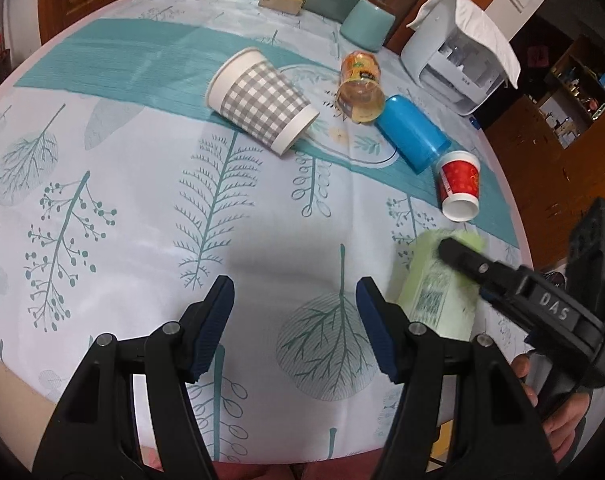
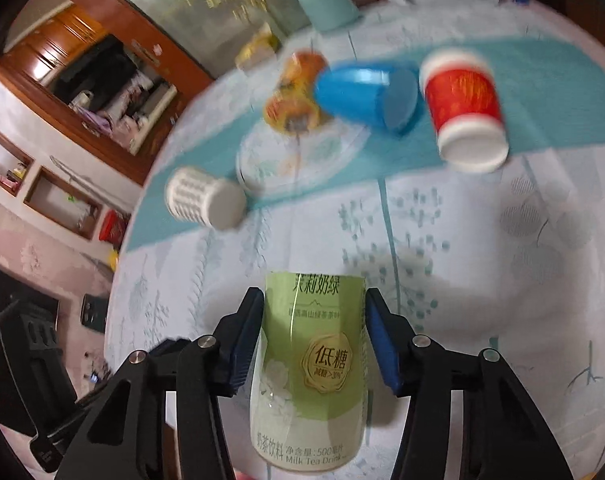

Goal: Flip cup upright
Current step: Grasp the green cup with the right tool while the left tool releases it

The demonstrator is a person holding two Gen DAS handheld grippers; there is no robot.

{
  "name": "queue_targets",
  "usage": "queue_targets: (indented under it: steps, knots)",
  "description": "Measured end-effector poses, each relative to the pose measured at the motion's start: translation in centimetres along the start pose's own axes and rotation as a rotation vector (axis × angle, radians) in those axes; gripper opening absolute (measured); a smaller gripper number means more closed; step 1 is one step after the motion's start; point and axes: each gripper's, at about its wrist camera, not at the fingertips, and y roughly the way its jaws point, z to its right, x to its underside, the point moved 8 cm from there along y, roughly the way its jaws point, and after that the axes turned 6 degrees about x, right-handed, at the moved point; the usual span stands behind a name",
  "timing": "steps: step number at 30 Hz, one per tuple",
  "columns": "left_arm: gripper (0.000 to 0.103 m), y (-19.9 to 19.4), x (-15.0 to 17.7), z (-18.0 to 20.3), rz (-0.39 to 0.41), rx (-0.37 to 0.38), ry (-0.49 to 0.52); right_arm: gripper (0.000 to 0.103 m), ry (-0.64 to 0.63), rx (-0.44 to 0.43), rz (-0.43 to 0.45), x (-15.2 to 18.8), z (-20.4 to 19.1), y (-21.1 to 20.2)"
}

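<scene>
Left gripper: it is being held wide apart above the tablecloth, and nothing is being gripped between its blue pads.
Right gripper: its pads are being pressed on both sides of the green milk tea cup, so the cup is being held off the cloth.
Green milk tea cup in the left view: it is being seen only from the side, partly blurred, with one black finger of the right gripper lying across it.
Printed label: it is being shown clearly only in the right wrist view; in the left view only a small code patch is being seen.
Checked cup: it is lying on its side, sharp in the left view, blurred in the right one.
Orange cup, blue cup, red cup: all are lying tipped over in a row, near each other.
White appliance: it is being shown whole only in the left view, with a cloth over it.
Person's hand: it is being seen only in the left view, around the right gripper's handle.
</scene>
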Motion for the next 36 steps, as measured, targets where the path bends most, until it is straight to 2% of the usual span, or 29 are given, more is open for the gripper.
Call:
queue_targets:
  steps: [4,6,8,10,12,17,24,29,36]
  knots:
    - [0.061,-0.9,-0.3,0.7,0.040,0.006,0.028,0.052,-0.105,0.089,0.220,-1.0,-1.3,-3.2]
    - [0.061,-1.4,-0.3,1.1,0.065,0.009,0.046,0.052,-0.176,0.187,0.349,-1.0,-1.9,-4.6]
    - [0.061,-1.8,-0.4,1.3,0.082,0.014,0.060,0.051,-0.226,0.239,0.453,-0.8,-2.4,-5.5]
    - [0.061,-2.1,-0.4,1.6,0.096,0.019,0.072,0.052,-0.265,0.261,0.554,-0.3,-2.9,-6.1]
    - [0.061,-2.3,-0.4,1.9,0.107,0.025,0.085,0.052,-0.255,0.250,0.608,-0.2,-3.1,-6.0]
    - [0.061,-2.7,-0.4,2.4,0.120,0.030,0.114,0.053,-0.207,0.196,0.577,0.3,-3.0,-5.0]
    - [0.061,-2.9,-0.4,2.6,0.126,0.036,0.119,0.055,-0.256,0.189,0.549,1.6,-3.6,-3.4]
    - [0.061,-2.8,-0.4,2.1,0.127,0.026,0.111,0.055,-0.317,0.203,0.552,3.0,-4.2,-2.9]
    - [0.061,-3.2,-0.7,1.9,0.141,0.017,0.115,0.055,-0.455,0.274,0.599,5.2,-5.7,-3.3]
